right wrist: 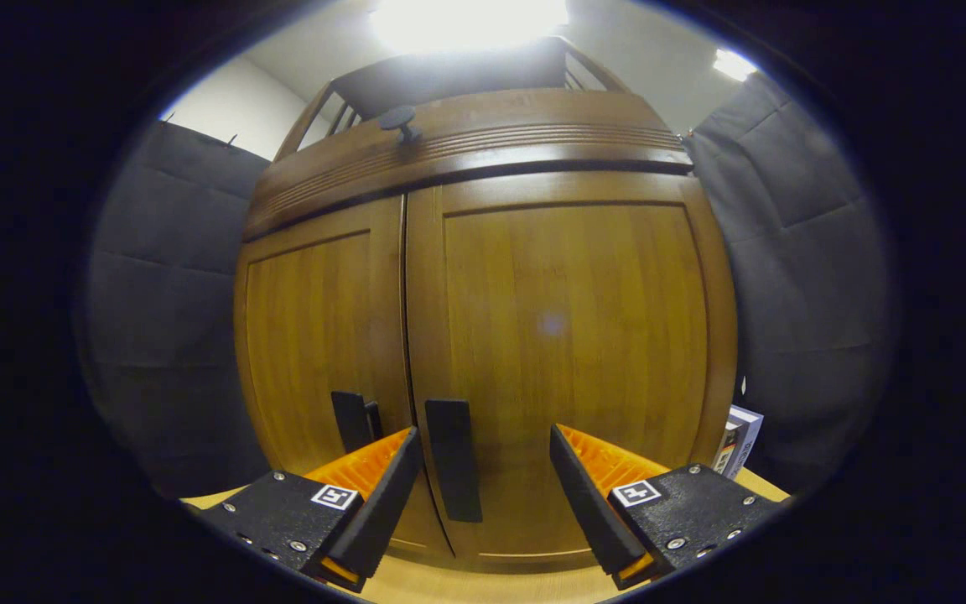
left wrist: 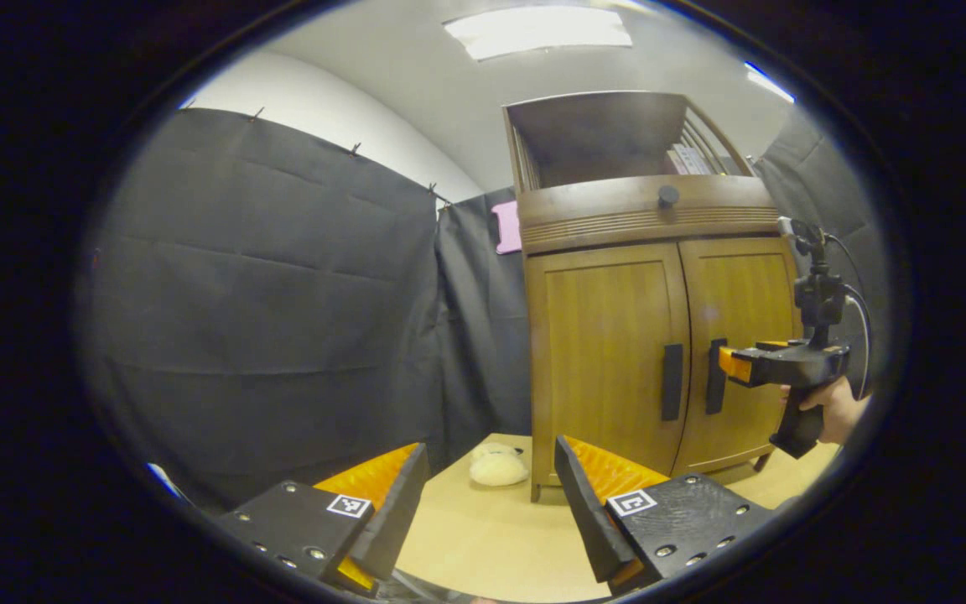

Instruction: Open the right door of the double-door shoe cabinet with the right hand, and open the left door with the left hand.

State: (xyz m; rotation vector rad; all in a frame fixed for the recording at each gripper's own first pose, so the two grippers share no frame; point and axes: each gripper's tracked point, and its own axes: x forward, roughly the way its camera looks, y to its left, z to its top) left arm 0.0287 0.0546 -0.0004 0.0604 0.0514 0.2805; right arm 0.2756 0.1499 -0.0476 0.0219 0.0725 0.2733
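A brown wooden shoe cabinet (left wrist: 617,335) stands on a light wooden floor, both doors closed. Its left door (left wrist: 609,369) and right door (left wrist: 739,352) each carry a dark vertical handle, the left handle (left wrist: 672,382) beside the right handle (left wrist: 715,376). My left gripper (left wrist: 491,457) is open, low and well short of the cabinet. In the left gripper view the right gripper (left wrist: 730,365), held by a hand (left wrist: 835,411), sits just right of the right handle. In the right gripper view my right gripper (right wrist: 483,440) is open, its fingers on either side of the right door handle (right wrist: 454,470), not pressing it.
A pale fluffy slipper (left wrist: 498,466) lies on the floor by the cabinet's left foot. A drawer knob (left wrist: 667,195) sits above the doors and an open shelf tops the cabinet. A small box (right wrist: 739,440) stands at its right side. Black cloth walls surround the booth.
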